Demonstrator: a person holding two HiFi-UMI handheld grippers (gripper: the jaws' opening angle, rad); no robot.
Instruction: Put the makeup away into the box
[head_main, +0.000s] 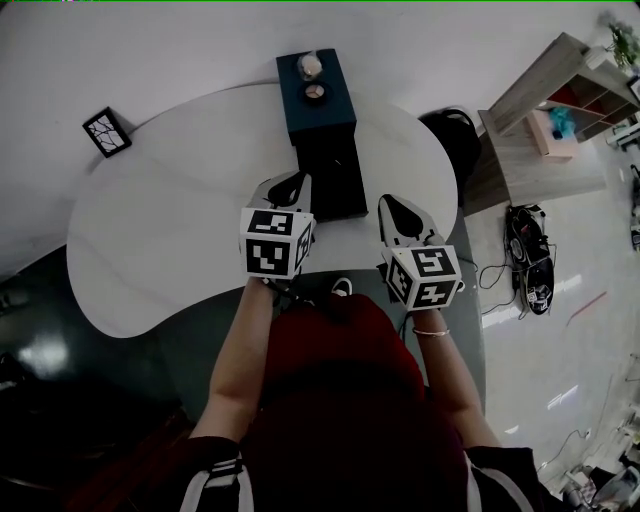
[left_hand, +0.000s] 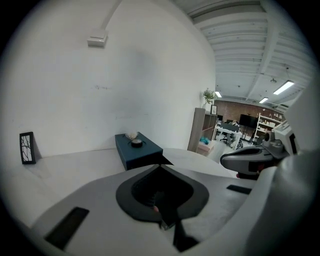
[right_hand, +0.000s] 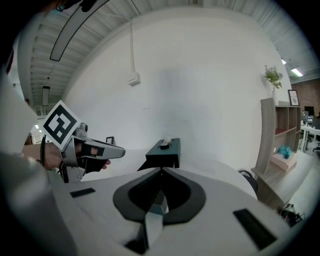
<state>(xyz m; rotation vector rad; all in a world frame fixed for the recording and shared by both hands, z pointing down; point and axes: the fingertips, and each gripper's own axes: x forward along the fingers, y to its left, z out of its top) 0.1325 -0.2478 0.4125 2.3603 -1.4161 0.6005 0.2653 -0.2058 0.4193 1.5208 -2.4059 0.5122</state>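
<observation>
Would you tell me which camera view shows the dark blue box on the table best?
The head view: it looks down on the box from above, close and clear, with two small items on its top. The left gripper view shows it from one corner, farther off; the right gripper view shows it smaller and end-on.

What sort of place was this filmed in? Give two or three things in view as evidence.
Probably an open-plan office or lab workspace: a white curved table stands by a wooden shelving unit, and beyond that are desks with monitors under ceiling strip lights.
</observation>
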